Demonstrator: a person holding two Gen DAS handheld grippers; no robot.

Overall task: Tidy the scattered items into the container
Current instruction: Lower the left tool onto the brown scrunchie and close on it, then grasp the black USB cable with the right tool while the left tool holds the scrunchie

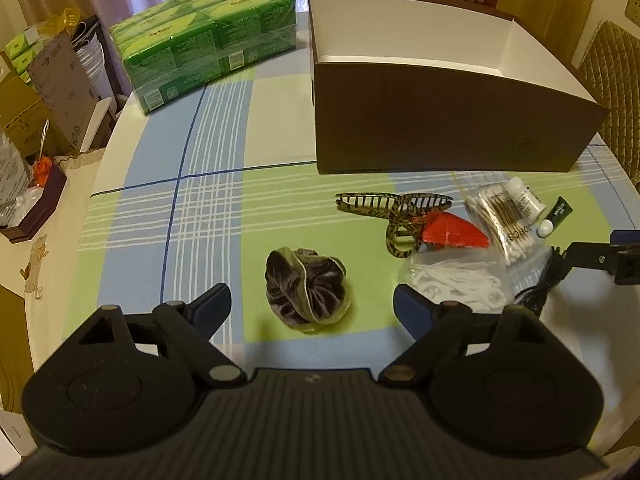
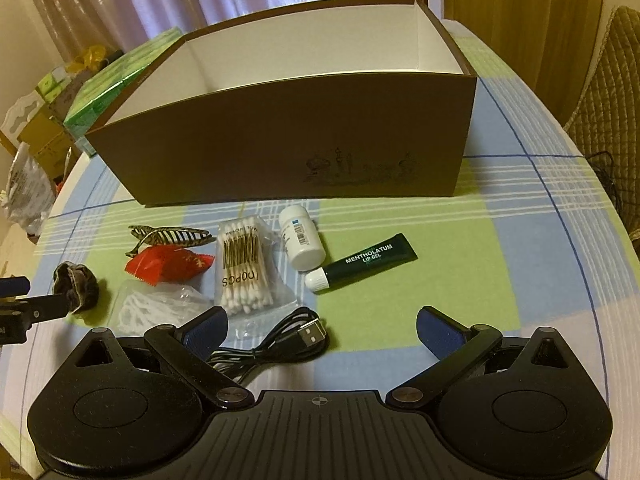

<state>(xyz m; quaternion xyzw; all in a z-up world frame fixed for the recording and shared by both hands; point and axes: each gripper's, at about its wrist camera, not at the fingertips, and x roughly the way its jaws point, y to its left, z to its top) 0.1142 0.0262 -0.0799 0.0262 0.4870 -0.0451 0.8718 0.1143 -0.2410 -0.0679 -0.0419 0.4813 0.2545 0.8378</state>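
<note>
Twice found jaws spread wide with nothing between the pads. Saw the left gripper framing a dark velvet scrunchie, which lay on the checked tablecloth between the blue-padded fingers, apart from both. Saw the right gripper just as wide open, with the plug end of a coiled black USB cable lying between its fingers, nearer the left one; could not tell whether the left pad touched the cable. Noted, just past the cable, a clear pack of cotton swabs and, to its left, a clear bag of white pieces. Found a red wrapper beyond that bag, with a striped hair claw touching its far side. Spotted to the right of the swabs a white bottle on its side, and beside it a dark green lip gel tube, its white cap near the bottle's base. Placed the container, an open brown box with white inner walls, behind all these items, at the far edge of the scatter and near the hair claw and bottle. Made out a green wrapped multipack left of the box, well apart from the scrunchie, and a quilted chair back off the table's right side.
</note>
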